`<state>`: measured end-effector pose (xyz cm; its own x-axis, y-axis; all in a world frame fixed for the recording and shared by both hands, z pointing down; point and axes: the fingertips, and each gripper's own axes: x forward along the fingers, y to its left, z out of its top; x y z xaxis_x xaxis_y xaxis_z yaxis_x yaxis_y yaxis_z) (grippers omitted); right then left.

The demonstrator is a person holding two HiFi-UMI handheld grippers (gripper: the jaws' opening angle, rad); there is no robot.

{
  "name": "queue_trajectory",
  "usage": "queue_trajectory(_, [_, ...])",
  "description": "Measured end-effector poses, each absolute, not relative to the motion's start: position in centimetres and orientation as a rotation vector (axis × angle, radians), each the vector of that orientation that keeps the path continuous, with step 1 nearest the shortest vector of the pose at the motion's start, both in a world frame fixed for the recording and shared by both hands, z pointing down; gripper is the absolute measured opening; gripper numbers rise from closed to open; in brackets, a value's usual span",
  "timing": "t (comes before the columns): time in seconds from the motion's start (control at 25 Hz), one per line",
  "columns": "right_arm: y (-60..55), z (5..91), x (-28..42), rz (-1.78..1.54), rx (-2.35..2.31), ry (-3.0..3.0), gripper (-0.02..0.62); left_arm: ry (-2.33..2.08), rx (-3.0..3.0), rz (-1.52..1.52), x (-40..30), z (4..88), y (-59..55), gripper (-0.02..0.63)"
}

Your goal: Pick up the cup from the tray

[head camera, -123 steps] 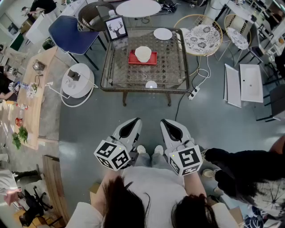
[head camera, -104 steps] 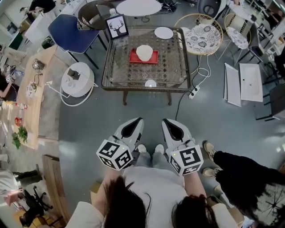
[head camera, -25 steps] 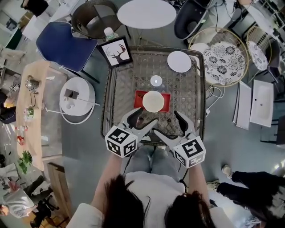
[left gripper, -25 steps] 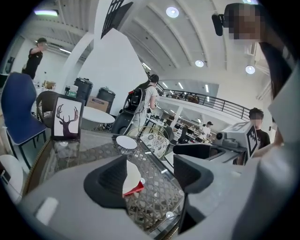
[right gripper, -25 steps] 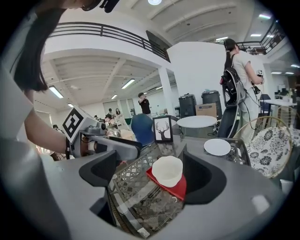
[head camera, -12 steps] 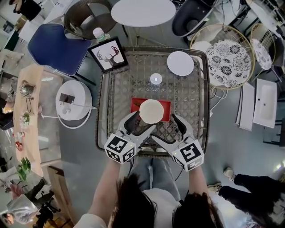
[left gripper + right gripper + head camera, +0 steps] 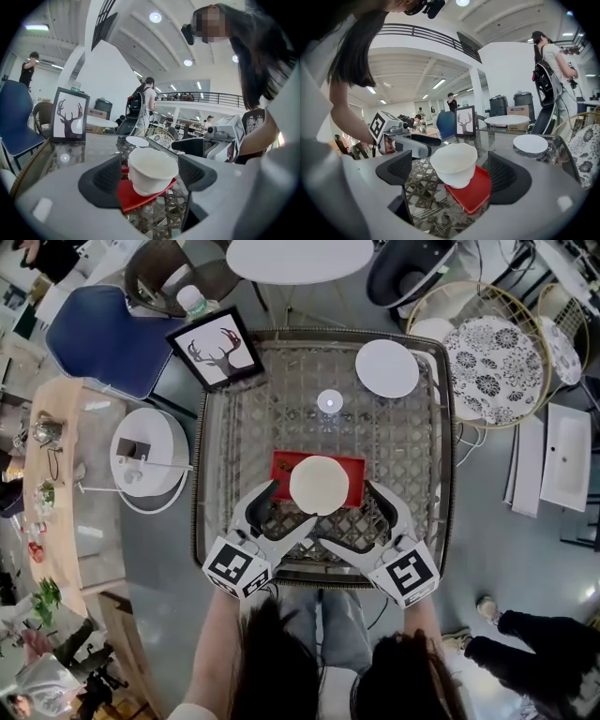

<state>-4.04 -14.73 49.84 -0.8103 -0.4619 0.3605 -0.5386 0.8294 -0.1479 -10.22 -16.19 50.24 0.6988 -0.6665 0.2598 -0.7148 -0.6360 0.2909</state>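
Note:
A white cup stands upright on a red tray on the glass-topped wicker table. My left gripper is open, just near-left of the cup. My right gripper is open, just near-right of it. In the left gripper view the cup on the tray shows in the gap between the jaws of that gripper, with the right gripper's fingers behind. In the right gripper view the cup and tray show between the jaws of that gripper. Neither gripper touches the cup.
On the table stand a framed deer picture at the far left, a white plate at the far right and a small white disc beyond the tray. A blue chair and a cushioned wicker chair flank the table.
The person has come from a few steps away up to the table's near edge. Both grippers have moved forward over the table to either side of the cup, staying open.

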Motion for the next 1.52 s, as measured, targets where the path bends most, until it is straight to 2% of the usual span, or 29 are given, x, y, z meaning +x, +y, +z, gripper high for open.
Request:
queue_trajectory(0.2, [-15.6, 52.3, -2.3, 0.393, 0.756, -2.672, 0.514, -1.042, 2.590, 0.258, -10.4, 52.7, -15.8, 0.357])
queue_trajectory(0.6, [-17.0, 55.3, -5.0, 0.291, 0.427, -2.670, 0.525, -0.876, 2.730, 0.409, -9.6, 54.3, -15.9, 0.360])
queue_trajectory(0.76, [-17.6, 56.3, -5.8, 0.304, 0.361, -2.674, 0.485, -0.810, 2.781, 0.451, -9.0, 54.6, -17.1, 0.351])
queue_trajectory(0.84, [-17.6, 56.6, -6.3, 0.343, 0.313, -2.685, 0.440, -0.793, 2.769, 0.469, -9.2, 55.2, -17.3, 0.350])
queue_trajectory(1.0, [-18.1, 56.6, -6.1, 0.338, 0.341, -2.682, 0.440, -0.783, 2.780, 0.473, -9.0, 55.1, -17.8, 0.347])
queue_trajectory(1.08, [-18.4, 56.6, -5.9, 0.329, 0.362, -2.682, 0.437, -0.763, 2.806, 0.491, -8.7, 54.9, -17.9, 0.319])
queue_trajectory(1.52, [-18.7, 56.3, -5.6, 0.278, 0.358, -2.690, 0.433, -0.767, 2.853, 0.518, -8.3, 54.4, -18.3, 0.318])
